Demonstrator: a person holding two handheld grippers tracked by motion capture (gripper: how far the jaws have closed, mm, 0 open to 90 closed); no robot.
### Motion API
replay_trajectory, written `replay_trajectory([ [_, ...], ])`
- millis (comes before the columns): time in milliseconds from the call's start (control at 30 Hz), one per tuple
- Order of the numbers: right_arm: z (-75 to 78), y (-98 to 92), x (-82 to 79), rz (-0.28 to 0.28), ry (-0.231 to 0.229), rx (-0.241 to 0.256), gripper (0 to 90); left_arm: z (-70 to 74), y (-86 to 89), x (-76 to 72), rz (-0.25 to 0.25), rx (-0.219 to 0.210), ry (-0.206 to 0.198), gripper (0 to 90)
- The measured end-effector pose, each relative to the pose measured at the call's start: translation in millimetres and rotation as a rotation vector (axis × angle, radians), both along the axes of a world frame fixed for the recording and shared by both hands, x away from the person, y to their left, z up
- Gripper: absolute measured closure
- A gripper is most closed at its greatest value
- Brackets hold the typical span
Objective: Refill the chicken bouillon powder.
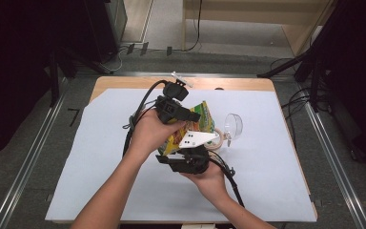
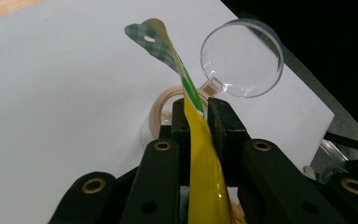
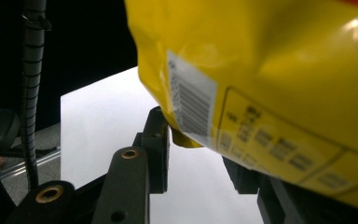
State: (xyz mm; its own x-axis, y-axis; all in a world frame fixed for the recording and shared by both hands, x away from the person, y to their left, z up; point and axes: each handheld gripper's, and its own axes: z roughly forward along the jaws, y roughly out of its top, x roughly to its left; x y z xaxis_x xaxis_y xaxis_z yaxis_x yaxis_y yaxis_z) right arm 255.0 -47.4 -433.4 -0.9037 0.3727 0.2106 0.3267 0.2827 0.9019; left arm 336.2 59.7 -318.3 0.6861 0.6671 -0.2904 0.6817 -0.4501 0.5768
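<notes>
Your right tool (image 1: 187, 160) sits nearest you, a bit right of the worktop's middle, jaws up at the lower corner of the yellow snack bag (image 1: 196, 128); in the right gripper view a black jaw stands each side of that corner (image 3: 182, 138) with a gap showing on the left one, so you can't tell if it is truly clamped yet. Your left tool (image 1: 175, 110) is beyond it, toward the far edge, jaws together and clamped on the bag's upper seam; the left gripper view shows the yellow film (image 2: 204, 158) pinched flat between the two black jaws, green checked top flap (image 2: 154, 35) sticking out past them. Bag is held up off the sheet between both tools, tilted, not resting on anything as far as you can see. Progress call: pickup done, two-point hold nearly set, bag looks unopened; what's left is likely tearing or pulling the seam apart, and that depends on the right tool biting firmly. Just past the bag, a tape roll (image 2: 164, 105) lies on the sheet and a clear round plastic lid-like piece (image 1: 232, 126) stands beside it, toward the right edge. Surface: white paper sheet (image 1: 276, 162) over a wooden worktop (image 1: 124, 82), wood showing along the far edge. Room: grey floor, metal rails (image 1: 33, 157) either side, cables, dark stands, pale furniture at the back.
</notes>
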Motion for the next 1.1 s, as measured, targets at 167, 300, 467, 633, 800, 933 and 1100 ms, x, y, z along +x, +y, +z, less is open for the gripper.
replay_trajectory([
  [167,-0.4,0.3,0.0,0.003,0.001,-0.003,66.0,-0.3,0.3,-0.6,0.000,-0.001,0.001,81.7],
  [300,-0.1,0.3,-0.2,0.002,0.005,-0.001,66.0,-0.1,0.1,-0.6,-0.001,0.000,0.002,81.7],
  [467,0.1,0.4,-0.5,0.001,0.006,-0.002,66.0,-0.2,0.2,-0.7,-0.002,-0.001,0.003,81.9],
  [633,-0.1,0.2,-0.3,0.000,0.004,-0.003,66.0,-0.5,-0.2,-0.6,-0.004,0.001,0.002,81.9],
  [800,0.1,0.1,-0.3,-0.001,0.005,-0.002,66.0,-0.6,-0.3,-0.2,-0.005,0.000,0.003,81.8],
  [933,0.2,-0.2,-0.3,-0.001,0.002,-0.003,66.0,-0.7,-0.4,0.3,-0.003,-0.004,0.005,81.8],
  [1100,0.4,-0.3,-0.3,-0.003,0.003,-0.003,66.0,-0.4,-0.9,0.3,-0.004,-0.001,0.006,81.8],
])
